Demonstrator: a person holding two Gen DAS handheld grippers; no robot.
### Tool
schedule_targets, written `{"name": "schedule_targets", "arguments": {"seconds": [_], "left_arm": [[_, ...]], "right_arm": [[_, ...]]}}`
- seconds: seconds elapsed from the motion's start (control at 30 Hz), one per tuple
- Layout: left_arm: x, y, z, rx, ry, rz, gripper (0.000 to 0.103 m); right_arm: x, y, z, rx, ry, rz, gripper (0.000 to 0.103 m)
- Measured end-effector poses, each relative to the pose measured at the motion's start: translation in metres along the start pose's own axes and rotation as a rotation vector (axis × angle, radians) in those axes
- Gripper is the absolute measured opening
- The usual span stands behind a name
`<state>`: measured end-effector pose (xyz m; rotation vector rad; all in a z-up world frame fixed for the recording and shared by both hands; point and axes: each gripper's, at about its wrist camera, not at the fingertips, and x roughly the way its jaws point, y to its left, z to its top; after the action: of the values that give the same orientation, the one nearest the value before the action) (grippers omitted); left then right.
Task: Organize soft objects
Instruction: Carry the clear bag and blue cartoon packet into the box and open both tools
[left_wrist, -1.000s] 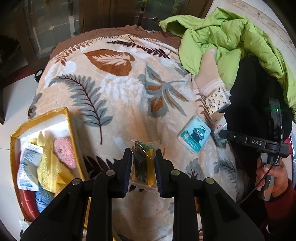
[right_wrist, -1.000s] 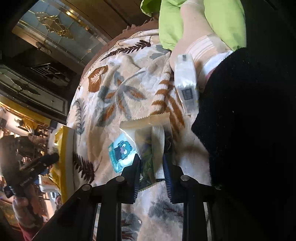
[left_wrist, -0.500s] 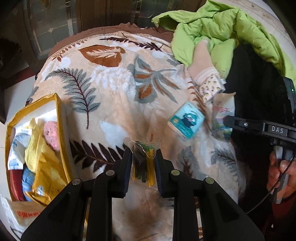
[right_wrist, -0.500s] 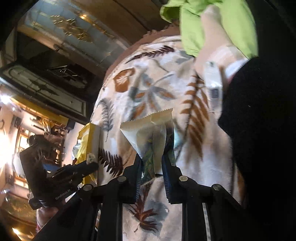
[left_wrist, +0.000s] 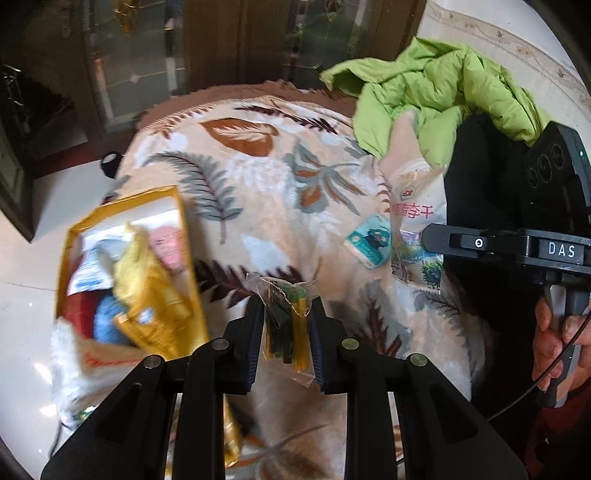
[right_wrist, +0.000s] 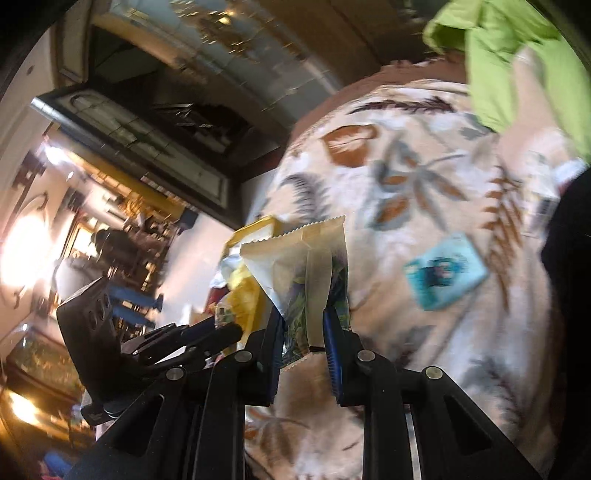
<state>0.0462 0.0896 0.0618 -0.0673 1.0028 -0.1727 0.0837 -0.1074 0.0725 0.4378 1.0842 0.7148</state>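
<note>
My left gripper (left_wrist: 286, 312) is shut on a small clear packet (left_wrist: 287, 325) of green and yellow sticks, held above the leaf-print blanket (left_wrist: 258, 177). A yellow-rimmed box (left_wrist: 125, 266) with soft items, a pink puff and a yellow bag among them, sits at the left. My right gripper (right_wrist: 303, 317) is shut on a white snack pouch (right_wrist: 306, 266) with a printed lower half, lifted off the blanket. In the left wrist view that pouch (left_wrist: 415, 236) hangs from the other gripper (left_wrist: 428, 236) at the right. A teal cartoon packet (left_wrist: 369, 240) (right_wrist: 445, 271) lies on the blanket.
A green padded jacket (left_wrist: 436, 92) and a black garment (left_wrist: 480, 177) are heaped at the far right of the blanket. A pale cuffed sock-like piece (left_wrist: 404, 147) lies beside them. A hand (left_wrist: 561, 347) holds the right tool's grip. White floor (left_wrist: 29, 258) lies left of the box.
Both grippers have risen and swung left with their loads. The snack pouch came off the blanket, uncovering the teal packet. The yellow box now sits nearer the left gripper.
</note>
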Motion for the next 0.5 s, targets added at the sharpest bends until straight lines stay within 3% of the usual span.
{"name": "schedule_targets", "arguments": {"seconds": [0.17,0.5], "left_arm": [[-0.024,0.021,-0.010,-0.038,-0.033,0.032,0.021],[-0.042,0.072,-0.028,-0.111,-0.084,0.211,0.021]], "right_arm": [[0.020,0.038,0.001,-0.073,0.037,0.035,0.021],[0.069,0.100,0.003,-0.191,0.108,0.058,0.021]]}}
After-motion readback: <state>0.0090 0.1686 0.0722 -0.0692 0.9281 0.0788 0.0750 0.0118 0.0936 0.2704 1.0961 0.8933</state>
